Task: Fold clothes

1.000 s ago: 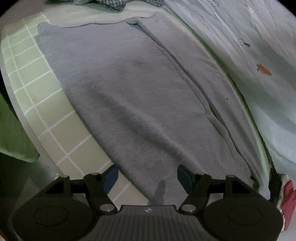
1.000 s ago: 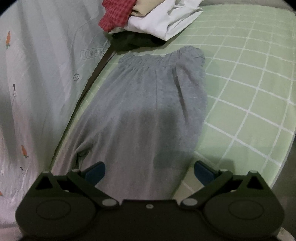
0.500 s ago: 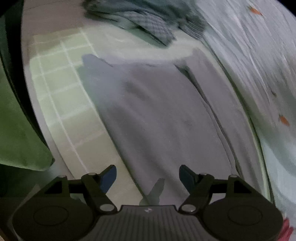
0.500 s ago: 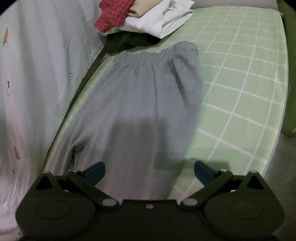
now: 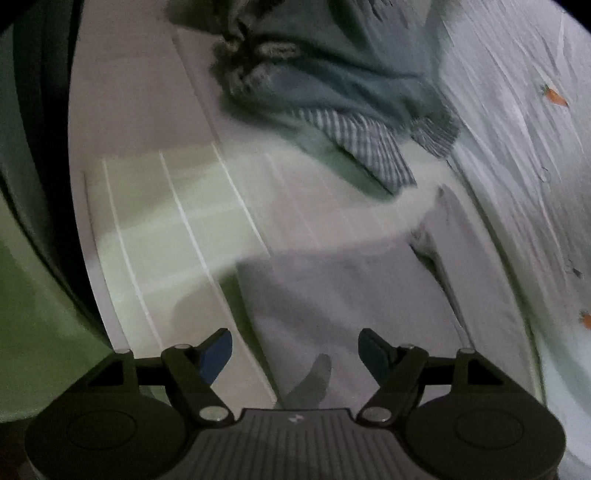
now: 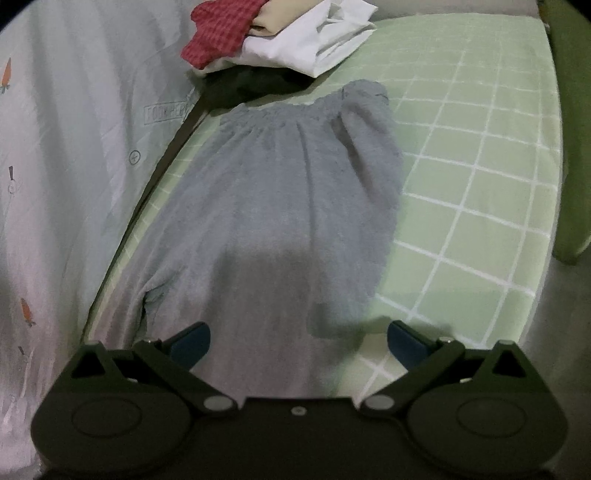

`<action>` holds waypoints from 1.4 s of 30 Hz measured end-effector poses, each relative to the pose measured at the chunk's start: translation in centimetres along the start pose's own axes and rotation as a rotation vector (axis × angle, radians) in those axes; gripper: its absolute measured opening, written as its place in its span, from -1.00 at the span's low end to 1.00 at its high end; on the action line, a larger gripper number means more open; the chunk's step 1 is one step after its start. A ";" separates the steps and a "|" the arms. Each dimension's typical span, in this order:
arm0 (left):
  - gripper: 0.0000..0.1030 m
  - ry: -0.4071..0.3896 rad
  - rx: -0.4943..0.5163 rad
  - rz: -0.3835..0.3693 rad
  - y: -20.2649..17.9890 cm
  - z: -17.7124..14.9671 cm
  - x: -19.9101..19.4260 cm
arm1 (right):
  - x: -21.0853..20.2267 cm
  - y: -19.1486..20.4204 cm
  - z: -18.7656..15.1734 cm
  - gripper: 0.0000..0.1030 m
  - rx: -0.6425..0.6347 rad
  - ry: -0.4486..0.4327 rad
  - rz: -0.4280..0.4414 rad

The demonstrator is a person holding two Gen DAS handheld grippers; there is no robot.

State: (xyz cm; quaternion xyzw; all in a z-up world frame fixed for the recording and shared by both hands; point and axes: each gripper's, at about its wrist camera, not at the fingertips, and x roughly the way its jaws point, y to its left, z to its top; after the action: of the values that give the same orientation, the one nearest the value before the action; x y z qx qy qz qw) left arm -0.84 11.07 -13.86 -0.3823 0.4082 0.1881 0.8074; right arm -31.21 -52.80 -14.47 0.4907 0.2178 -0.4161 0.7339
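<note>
Grey trousers (image 6: pixel 280 206) lie flat on a green checked sheet (image 6: pixel 480 177), their gathered waistband at the far end in the right wrist view. In the left wrist view I see the leg ends (image 5: pixel 354 288) of the same grey trousers, blurred. My left gripper (image 5: pixel 295 350) is open just above the near edge of the leg cloth, nothing between its blue pads. My right gripper (image 6: pixel 299 338) is open too, over the trousers' middle, empty.
A pile of folded clothes, red checked (image 6: pixel 221 33) and white (image 6: pixel 314 40), sits beyond the waistband. A heap of blue-grey and striped clothes (image 5: pixel 332 96) lies past the leg ends. A pale carrot-print quilt (image 6: pixel 55 147) runs along one side; the bed's edge (image 5: pixel 92 229) along the other.
The left gripper has swept along the trousers toward the leg ends, bringing the blue-grey heap into view. The right gripper has drawn back slightly. Both stay open.
</note>
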 end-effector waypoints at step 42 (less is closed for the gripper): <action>-1.00 -0.381 -0.232 -0.305 -5.4 4.3 -14.7 | -11.2 0.3 12.9 -0.99 0.134 -0.355 0.137</action>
State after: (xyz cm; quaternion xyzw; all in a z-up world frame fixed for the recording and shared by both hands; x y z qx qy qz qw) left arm -4.04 11.10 2.02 -0.4871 0.1623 0.1786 0.8393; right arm -38.41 -59.91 -0.68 0.4713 0.0228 -0.4586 0.7530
